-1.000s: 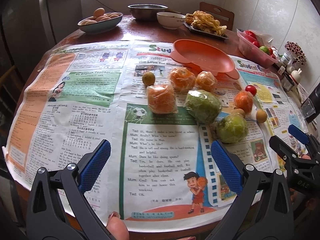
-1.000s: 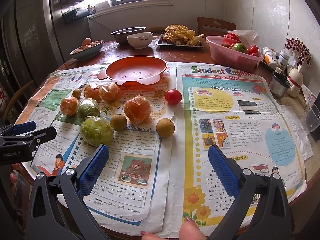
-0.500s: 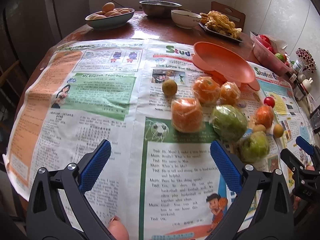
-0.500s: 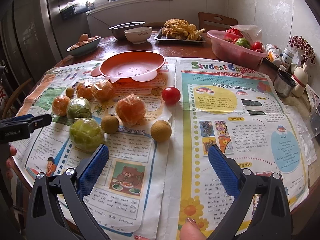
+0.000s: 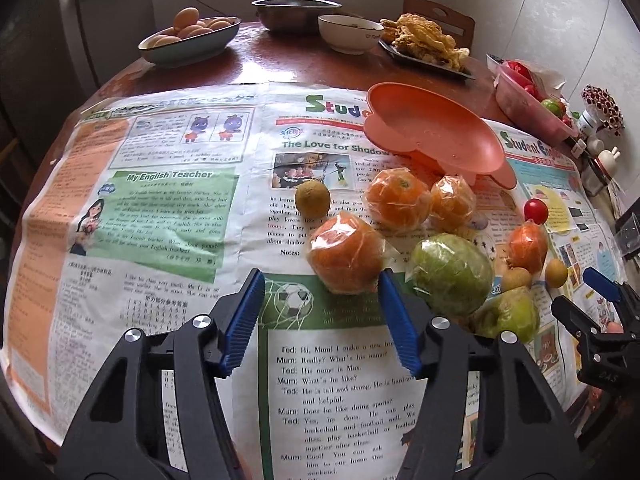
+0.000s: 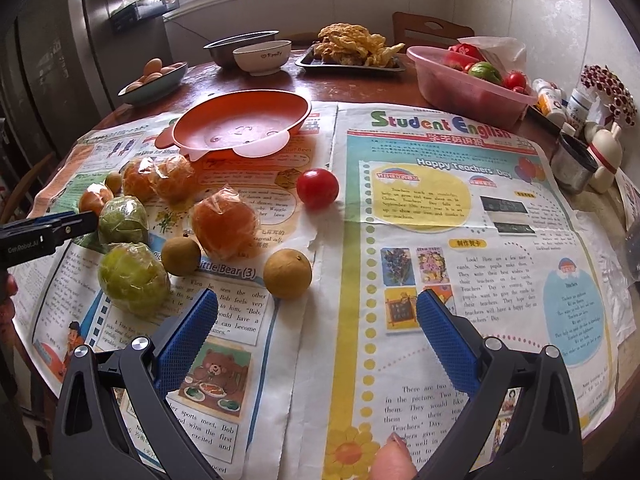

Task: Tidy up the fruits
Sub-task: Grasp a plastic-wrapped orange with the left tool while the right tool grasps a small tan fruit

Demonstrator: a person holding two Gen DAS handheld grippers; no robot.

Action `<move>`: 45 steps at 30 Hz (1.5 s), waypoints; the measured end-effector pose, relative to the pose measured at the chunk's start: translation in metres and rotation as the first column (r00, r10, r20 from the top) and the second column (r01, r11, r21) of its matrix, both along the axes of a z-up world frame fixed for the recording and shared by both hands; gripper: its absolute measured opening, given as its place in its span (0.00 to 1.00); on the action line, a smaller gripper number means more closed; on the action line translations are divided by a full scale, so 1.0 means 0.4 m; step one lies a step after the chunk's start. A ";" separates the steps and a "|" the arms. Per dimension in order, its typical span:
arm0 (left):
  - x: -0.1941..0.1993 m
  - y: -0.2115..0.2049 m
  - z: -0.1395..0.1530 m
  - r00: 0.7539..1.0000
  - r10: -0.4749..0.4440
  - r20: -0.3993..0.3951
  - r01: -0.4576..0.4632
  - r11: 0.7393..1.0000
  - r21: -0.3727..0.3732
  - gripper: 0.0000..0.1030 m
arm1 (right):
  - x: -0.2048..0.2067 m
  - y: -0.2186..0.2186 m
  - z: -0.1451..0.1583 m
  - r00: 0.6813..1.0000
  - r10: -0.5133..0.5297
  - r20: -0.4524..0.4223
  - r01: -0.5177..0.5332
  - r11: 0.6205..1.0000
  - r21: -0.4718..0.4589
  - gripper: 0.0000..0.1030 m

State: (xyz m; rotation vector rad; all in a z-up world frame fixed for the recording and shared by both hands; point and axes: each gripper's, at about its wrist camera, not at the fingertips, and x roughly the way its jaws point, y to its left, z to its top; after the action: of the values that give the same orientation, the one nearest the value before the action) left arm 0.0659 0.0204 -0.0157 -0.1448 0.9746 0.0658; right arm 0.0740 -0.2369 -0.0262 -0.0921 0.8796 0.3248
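Observation:
Several plastic-wrapped oranges, green fruits and small brown fruits lie on newspaper before an empty orange plate [image 5: 432,136] [image 6: 240,120]. My left gripper [image 5: 322,280] is closing its jaws just short of the nearest wrapped orange [image 5: 346,256]. The orange's near edge sits between the tips, close to the right fingertip [image 5: 386,280], and the pads do not press on it. My right gripper [image 6: 316,300] stands open with nothing between its fingers, just behind a brown round fruit [image 6: 287,274]. A red cherry tomato [image 6: 317,188] lies farther back.
At the back of the round table stand an egg bowl [image 5: 188,40], a metal bowl [image 5: 296,12], a white bowl [image 6: 262,56] and a tray of fried food [image 6: 352,52]. A pink tub [image 6: 468,80] of produce, bottles and a figurine [image 6: 604,156] crowd the right edge.
The left gripper has come forward to the nearest wrapped orange and its jaws have narrowed a lot. The right gripper has drawn closer to the brown fruit, still wide open.

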 end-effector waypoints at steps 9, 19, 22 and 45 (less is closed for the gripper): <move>0.023 -0.001 -0.011 1.000 -0.016 -0.004 0.016 1.000 -0.015 0.37 | 0.016 0.021 -0.009 0.999 0.043 -0.004 -0.043 0.999 -0.013 0.77; 0.045 -0.002 -0.010 1.000 -0.022 0.001 0.022 1.000 -0.013 0.37 | 0.033 0.019 -0.009 0.998 0.069 0.001 -0.069 0.998 -0.014 0.46; 0.051 0.000 -0.009 1.000 -0.021 0.002 0.021 1.000 -0.016 0.37 | 0.032 0.022 -0.007 0.996 0.086 0.004 -0.086 0.996 -0.010 0.31; 0.053 0.009 0.009 1.000 -0.026 0.001 0.026 0.999 -0.047 0.32 | 0.037 0.014 0.023 0.993 0.116 0.026 -0.117 0.992 0.041 0.23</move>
State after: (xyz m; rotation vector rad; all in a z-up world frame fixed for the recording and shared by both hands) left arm 0.0870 0.0241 -0.0122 -0.1753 0.9779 0.0187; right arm 0.0889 -0.2314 -0.0169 -0.1079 0.8451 0.4504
